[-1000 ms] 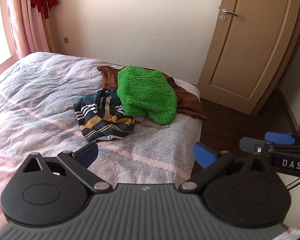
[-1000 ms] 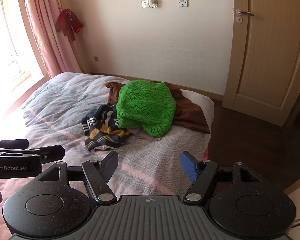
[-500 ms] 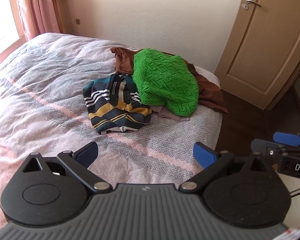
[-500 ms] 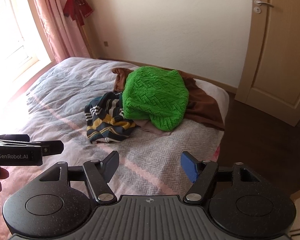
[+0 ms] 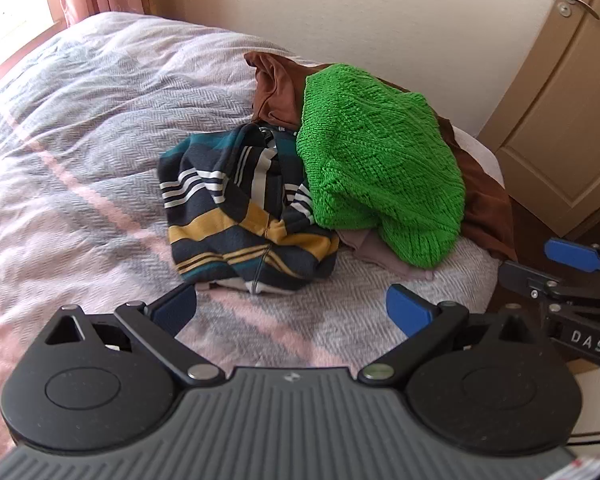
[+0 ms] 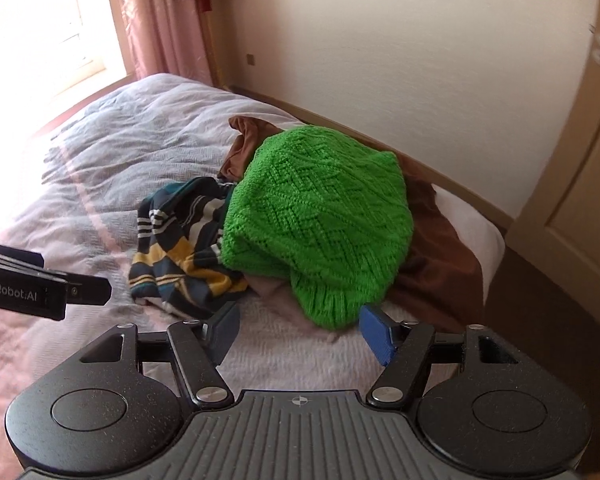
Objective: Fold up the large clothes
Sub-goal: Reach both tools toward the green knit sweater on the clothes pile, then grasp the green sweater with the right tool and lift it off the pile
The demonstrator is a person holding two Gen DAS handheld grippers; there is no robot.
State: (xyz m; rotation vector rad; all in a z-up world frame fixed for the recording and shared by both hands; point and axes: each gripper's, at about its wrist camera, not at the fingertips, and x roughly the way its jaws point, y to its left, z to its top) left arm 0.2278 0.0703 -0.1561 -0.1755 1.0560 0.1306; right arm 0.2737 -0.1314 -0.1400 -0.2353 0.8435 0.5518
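Both the left gripper (image 5: 291, 309) and the right gripper (image 6: 299, 330) are being held above the bed (image 5: 80, 128) with fingers spread and empty, presumably to pick from the heap ahead, where a green sweater (image 6: 320, 220) is lying over a striped top (image 5: 236, 216) and brown cloth (image 5: 484, 204).

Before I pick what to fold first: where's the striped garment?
In both wrist views the striped garment lies crumpled on the bed, just left of the green knit sweater, which overlaps its right edge.
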